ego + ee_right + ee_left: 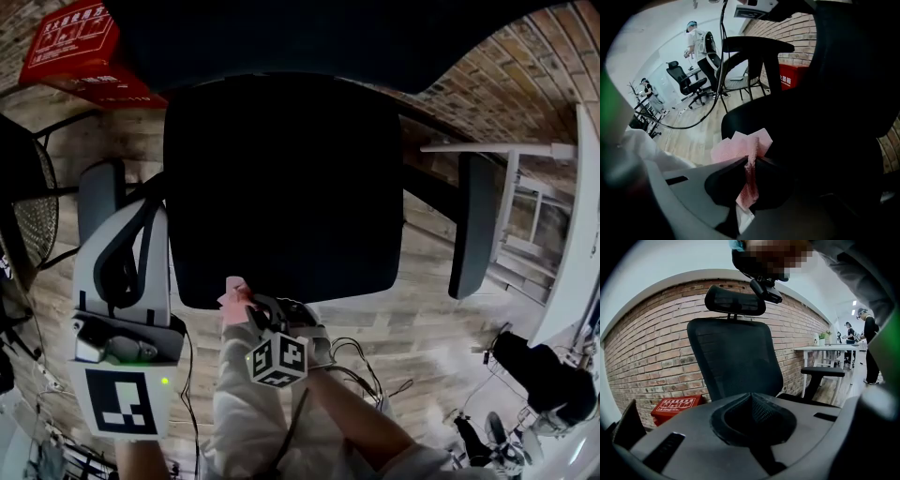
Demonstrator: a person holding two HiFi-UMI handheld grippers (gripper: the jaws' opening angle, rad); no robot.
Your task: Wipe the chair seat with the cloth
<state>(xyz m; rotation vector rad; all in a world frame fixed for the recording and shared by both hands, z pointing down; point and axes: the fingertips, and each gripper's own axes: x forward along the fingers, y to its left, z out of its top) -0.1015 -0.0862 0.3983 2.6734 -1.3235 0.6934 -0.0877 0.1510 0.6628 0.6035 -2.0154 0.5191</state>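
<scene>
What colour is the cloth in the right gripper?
Pink. The cloth shows best in the right gripper view.

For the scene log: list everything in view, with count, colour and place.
office chair: one, black, centre
armrests: two, dark grey, flanking its seat
floor: one, pale wood, all around
cloth: one, pink, at the seat's front edge
box: one, red, on the floor, upper left
second chair: one, black mesh, far left
table: one, white, far right
cables: several, black, on the floor, bottom right
bystanders: at least two, white tops, far background
left hand-held gripper: one, white, shut and empty, left of the seat
right hand-held gripper: one, white, shut on the cloth
</scene>
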